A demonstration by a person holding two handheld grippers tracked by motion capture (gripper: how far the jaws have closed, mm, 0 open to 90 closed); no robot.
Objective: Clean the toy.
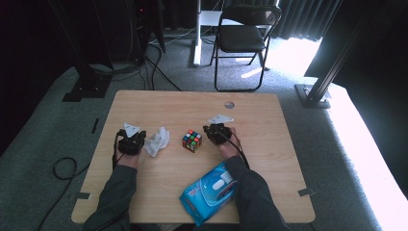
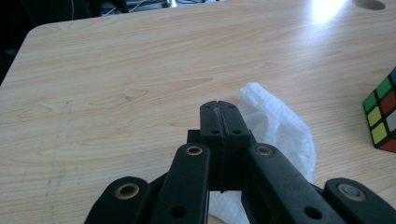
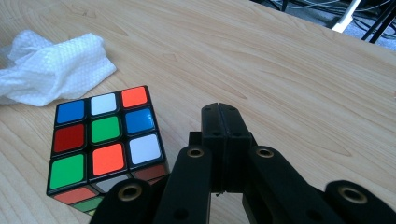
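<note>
Wooden table [image 1: 159,192], grey carpet around. Left gripper [image 1: 131,143]: jaws pressed together, nothing between, just beside crumpled white wipe [image 1: 158,140]. Right gripper [image 1: 216,133]: jaws likewise closed and empty, beside scrambled puzzle cube [image 1: 191,140] at table centre; blue wipe pack [image 1: 209,192] at near edge

A pale wood-grain surface [image 1: 144,192] with a smooth, faintly sheeny laminate finish carries a crumpled white wipe [image 1: 158,141] of soft, dimpled non-woven cloth. Beside it sits a puzzle cube [image 1: 191,140] of glossy black plastic with shiny coloured stickers. The left claw [image 2: 219,112] and right claw [image 3: 219,114] are matt black plastic, slightly grainy, with brass-coloured metal rivets at their links. A wipes pack [image 1: 208,192] in slick blue-and-white plastic film lies near the front edge, by grey cloth sleeves [image 1: 115,192].
</note>
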